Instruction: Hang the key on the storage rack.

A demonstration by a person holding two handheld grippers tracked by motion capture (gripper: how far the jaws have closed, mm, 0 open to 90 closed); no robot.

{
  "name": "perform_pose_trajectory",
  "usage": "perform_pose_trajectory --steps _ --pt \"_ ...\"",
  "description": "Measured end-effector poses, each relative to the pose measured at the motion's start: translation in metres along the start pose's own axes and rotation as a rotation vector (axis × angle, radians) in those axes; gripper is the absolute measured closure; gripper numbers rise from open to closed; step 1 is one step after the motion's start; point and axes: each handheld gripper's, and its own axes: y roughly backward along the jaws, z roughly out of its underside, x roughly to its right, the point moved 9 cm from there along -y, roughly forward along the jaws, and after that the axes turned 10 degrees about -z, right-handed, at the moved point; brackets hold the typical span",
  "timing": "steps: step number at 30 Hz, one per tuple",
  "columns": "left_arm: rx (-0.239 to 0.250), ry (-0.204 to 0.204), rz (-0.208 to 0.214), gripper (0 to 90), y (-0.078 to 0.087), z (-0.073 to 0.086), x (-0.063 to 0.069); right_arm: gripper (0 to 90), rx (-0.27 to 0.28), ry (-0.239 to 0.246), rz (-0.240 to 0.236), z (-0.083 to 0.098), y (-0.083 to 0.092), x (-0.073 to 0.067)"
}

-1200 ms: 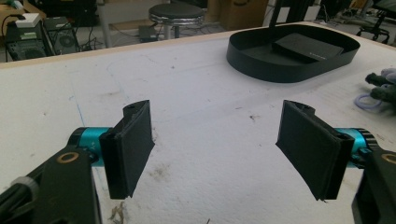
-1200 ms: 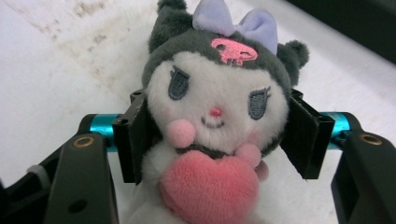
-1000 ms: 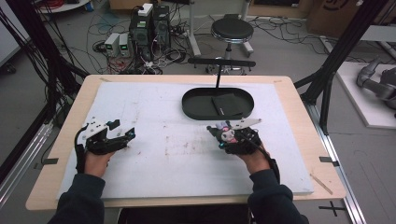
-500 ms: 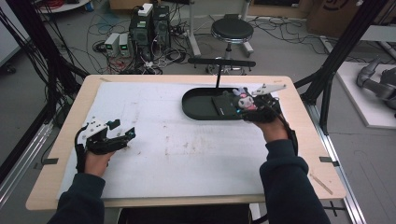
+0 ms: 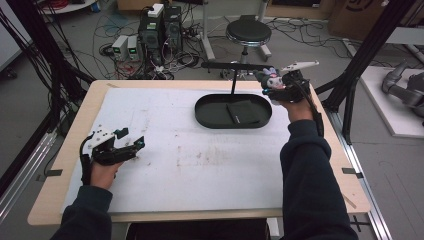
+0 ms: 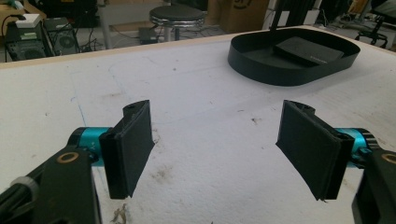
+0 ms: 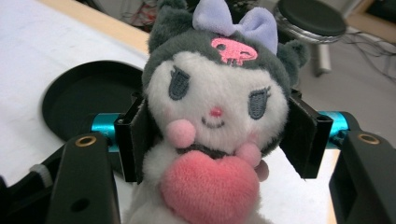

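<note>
- I am holding the plush toy (image 7: 215, 126) in my right gripper (image 5: 280, 85), the 2 jaws pinching its head from either side, up at the far right of the table (image 5: 150, 115), just beyond the black tray (image 5: 205, 117).
- I am keeping my left gripper (image 5: 125, 147) low at the near left, its jaws spread wide with nothing between them.
- I am worrying about the grip: the jaws are squeezing soft stuffing only, so a quick swing could, I judge, let the toy twist or slip out past the table's edge.
- I am also watching the upright post with its crossbar (image 5: 235, 65) beside my right hand; a careless move could knock it.
- The right gripper view is giving me the toy's lilac bow, pink heart and jaw contact; the high view is showing it as a small blur, but is placing it against tray and edge.
- The left gripper view is showing me a dark flat slab (image 6: 308, 49) lying inside the tray.
</note>
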Motion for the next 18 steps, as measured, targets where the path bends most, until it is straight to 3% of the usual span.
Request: perform_pose_trajectory --steps 11,14,18 --pt "0.000 -0.002 0.000 26.3 0.000 0.000 -0.001 35.2 0.051 -0.040 0.059 -0.020 -0.012 0.021" --pt "0.001 0.000 0.002 26.3 0.000 0.000 0.000 35.2 0.066 -0.081 0.060 -0.020 -0.015 0.027" --pt "0.002 0.002 0.000 26.3 0.000 0.000 -0.002 35.2 0.045 -0.096 0.110 -0.015 -0.016 0.035"
